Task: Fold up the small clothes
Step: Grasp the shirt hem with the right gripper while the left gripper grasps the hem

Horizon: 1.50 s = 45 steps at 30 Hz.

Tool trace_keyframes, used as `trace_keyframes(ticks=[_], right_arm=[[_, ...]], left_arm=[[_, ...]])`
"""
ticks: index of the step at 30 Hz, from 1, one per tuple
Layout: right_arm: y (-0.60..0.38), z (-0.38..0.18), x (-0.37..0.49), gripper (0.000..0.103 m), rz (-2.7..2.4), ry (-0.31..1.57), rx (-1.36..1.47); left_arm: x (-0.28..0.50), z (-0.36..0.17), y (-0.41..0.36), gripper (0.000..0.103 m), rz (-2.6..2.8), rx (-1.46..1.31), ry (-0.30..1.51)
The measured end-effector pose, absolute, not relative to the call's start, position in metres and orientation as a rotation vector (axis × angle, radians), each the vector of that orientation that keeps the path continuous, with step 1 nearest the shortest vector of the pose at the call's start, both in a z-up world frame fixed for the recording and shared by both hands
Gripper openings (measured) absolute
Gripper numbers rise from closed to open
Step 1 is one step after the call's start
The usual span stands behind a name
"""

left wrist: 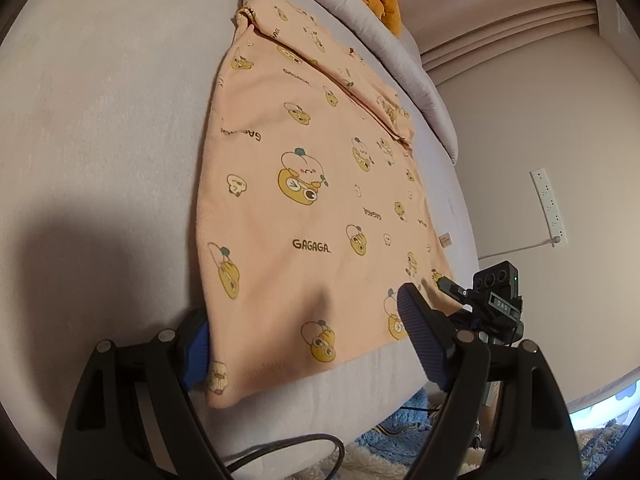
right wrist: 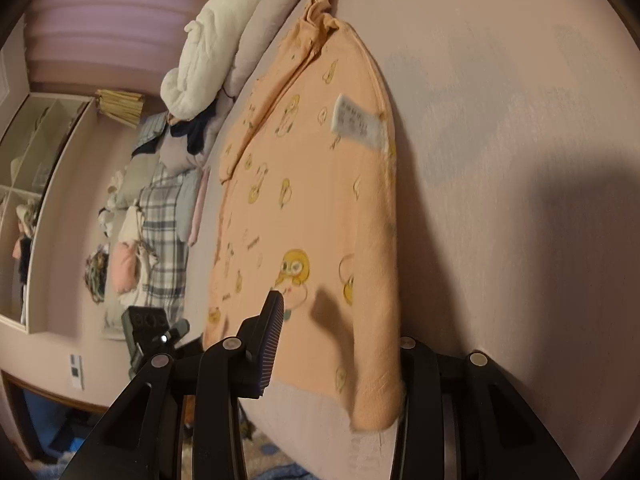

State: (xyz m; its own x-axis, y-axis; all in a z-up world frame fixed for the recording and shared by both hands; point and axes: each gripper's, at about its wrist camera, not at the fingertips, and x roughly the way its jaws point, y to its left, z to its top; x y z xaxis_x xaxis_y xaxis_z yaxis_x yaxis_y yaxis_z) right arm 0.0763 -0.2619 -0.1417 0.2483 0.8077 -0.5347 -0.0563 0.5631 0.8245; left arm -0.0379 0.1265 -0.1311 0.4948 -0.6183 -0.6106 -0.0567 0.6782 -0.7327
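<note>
Left wrist view: one peach shirt (left wrist: 304,184) lies flat on the lilac bed (left wrist: 100,128), its hem nearest. The left gripper (left wrist: 304,344) stands wide, straddling a hem corner without pinching. Right wrist view: the right gripper (right wrist: 340,360) is narrower around the other corner (whether its pads press, I cannot tell). Likely step: grasping the hem; next, both must pinch and lift together.

Both wrist views look closely along the bed (left wrist: 100,120), sharing the garment (left wrist: 304,208).
</note>
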Motion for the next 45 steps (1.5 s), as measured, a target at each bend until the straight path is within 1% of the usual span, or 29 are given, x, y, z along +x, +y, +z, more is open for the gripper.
trace_keyframes(ticks=[2,4,6,8,10,11,12,16,17,18,19,24,27,39,43,45], right_arm=[[-0.260,-0.142,0.077,0.038,0.672,1.175,0.791],[-0.258,-0.142,0.080,0.038,0.668,1.177,0.794],[-0.256,-0.142,0.082,0.037,0.666,1.176,0.782],[-0.254,-0.141,0.081,0.033,0.654,1.169,0.758],[-0.253,-0.142,0.080,0.026,0.640,1.164,0.745],[-0.254,-0.142,0.079,0.025,0.634,1.160,0.745],[-0.253,-0.143,0.078,0.021,0.623,1.155,0.745],[-0.255,-0.146,0.077,0.009,0.591,1.139,0.748],[-0.255,-0.146,0.076,0.007,0.585,1.135,0.747],[-0.255,-0.146,0.076,0.007,0.579,1.130,0.747],[-0.255,-0.146,0.075,0.006,0.577,1.124,0.748],[-0.254,-0.145,0.076,0.006,0.569,1.111,0.728],[-0.252,-0.144,0.075,0.005,0.564,1.100,0.706],[-0.247,-0.141,0.072,0.005,0.527,1.074,0.680],[-0.241,-0.136,0.070,0.005,0.510,1.071,0.632],[-0.239,-0.134,0.071,0.005,0.510,1.071,0.604]], left_arm=[[-0.034,-0.133,0.126,0.082,-0.382,-0.790,1.012],[-0.028,-0.133,0.125,0.079,-0.376,-0.787,1.009],[-0.025,-0.134,0.123,0.072,-0.360,-0.771,1.013],[-0.024,-0.134,0.122,0.070,-0.347,-0.757,1.015],[-0.024,-0.135,0.123,0.066,-0.336,-0.748,1.015],[-0.024,-0.135,0.123,0.061,-0.330,-0.746,1.017],[-0.024,-0.136,0.124,0.057,-0.324,-0.744,1.019],[-0.027,-0.140,0.128,0.045,-0.297,-0.749,1.016],[-0.027,-0.140,0.128,0.040,-0.286,-0.748,1.017],[-0.027,-0.141,0.129,0.036,-0.276,-0.745,1.021],[-0.027,-0.141,0.130,0.034,-0.273,-0.746,1.021],[-0.027,-0.147,0.136,0.013,-0.246,-0.763,1.033],[-0.028,-0.151,0.140,0.005,-0.234,-0.771,1.033],[-0.026,-0.153,0.140,0.005,-0.234,-0.779,1.028],[-0.026,-0.152,0.140,0.004,-0.251,-0.786,1.013],[-0.027,-0.152,0.140,0.002,-0.272,-0.793,1.001]])
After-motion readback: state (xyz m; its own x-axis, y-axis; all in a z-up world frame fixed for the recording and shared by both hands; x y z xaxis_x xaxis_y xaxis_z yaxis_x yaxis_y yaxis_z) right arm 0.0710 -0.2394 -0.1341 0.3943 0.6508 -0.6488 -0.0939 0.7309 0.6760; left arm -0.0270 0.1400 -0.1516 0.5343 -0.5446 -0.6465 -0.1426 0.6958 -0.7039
